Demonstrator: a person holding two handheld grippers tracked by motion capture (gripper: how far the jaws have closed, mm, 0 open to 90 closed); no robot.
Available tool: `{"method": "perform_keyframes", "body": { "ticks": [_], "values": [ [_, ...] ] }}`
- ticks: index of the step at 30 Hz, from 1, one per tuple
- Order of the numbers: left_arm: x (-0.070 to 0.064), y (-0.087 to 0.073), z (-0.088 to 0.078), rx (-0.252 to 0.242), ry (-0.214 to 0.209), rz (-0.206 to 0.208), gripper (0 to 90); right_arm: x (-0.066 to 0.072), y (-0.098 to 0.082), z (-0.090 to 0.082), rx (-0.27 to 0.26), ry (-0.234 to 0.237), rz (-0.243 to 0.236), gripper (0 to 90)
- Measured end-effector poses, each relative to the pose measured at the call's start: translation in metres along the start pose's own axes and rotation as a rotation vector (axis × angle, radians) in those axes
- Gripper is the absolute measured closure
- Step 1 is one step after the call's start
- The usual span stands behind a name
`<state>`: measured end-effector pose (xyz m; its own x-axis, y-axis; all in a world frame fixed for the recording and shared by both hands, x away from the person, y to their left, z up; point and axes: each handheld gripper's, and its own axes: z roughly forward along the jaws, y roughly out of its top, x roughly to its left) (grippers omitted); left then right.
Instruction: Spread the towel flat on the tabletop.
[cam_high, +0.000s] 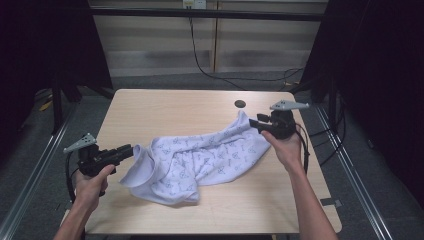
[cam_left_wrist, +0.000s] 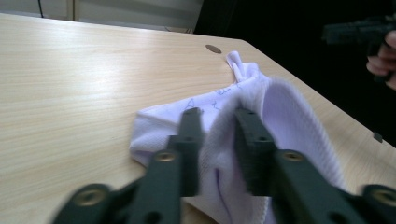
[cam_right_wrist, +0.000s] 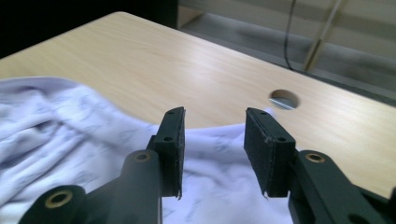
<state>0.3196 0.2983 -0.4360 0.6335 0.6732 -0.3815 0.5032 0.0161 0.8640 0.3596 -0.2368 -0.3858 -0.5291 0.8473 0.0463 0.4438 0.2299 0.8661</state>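
High view: a pale lilac cloth (cam_high: 200, 160) with a fine dark print lies crumpled across the middle of a light wooden desk (cam_high: 165, 107), stretched in a loose diagonal from the near left toward the far right. The left gripper (cam_high: 131, 150), held in the person's left hand (cam_high: 92, 182), sits at the cloth's near-left end, touching its rolled hem. The right gripper (cam_high: 251, 122), in the right hand (cam_high: 285, 145), is at the cloth's far-right corner, which rises into a small peak just beside the tips. A round hole (cam_high: 240, 104) is set in the desk just beyond that corner. A grey three-cornered plate tops each gripper, and dark cables trail across the floor behind the desk.

In the left gripper view, the fingers (cam_left_wrist: 189, 140) stand a little apart with a raised fold of the cloth (cam_left_wrist: 289, 116) running up between them; the fabric fills the gap, though whether they actually pinch it I cannot tell. The other gripper (cam_left_wrist: 355, 31) shows at the upper right, blurred, with fingertips of the hand around it.

In the right gripper view, the fingers (cam_right_wrist: 268, 144) are clearly apart, hovering over the cloth's edge (cam_right_wrist: 70, 126) with nothing between them. The fabric spreads below and to the left, and the desk hole (cam_right_wrist: 283, 99) lies just ahead.
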Motion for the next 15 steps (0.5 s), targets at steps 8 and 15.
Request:
{"method": "perform_keyframes", "body": {
  "ticks": [8,15],
  "values": [
    [-0.013,0.02,0.002,-0.011,-0.012,0.052,46.9,0.053,-0.052,-0.001,0.05,0.166,-0.014,56.3],
    [-0.028,-0.003,0.053,0.161,-0.097,0.085,43.6,0.094,-0.094,0.02,0.128,0.307,0.008,54.8]
  ]
}}
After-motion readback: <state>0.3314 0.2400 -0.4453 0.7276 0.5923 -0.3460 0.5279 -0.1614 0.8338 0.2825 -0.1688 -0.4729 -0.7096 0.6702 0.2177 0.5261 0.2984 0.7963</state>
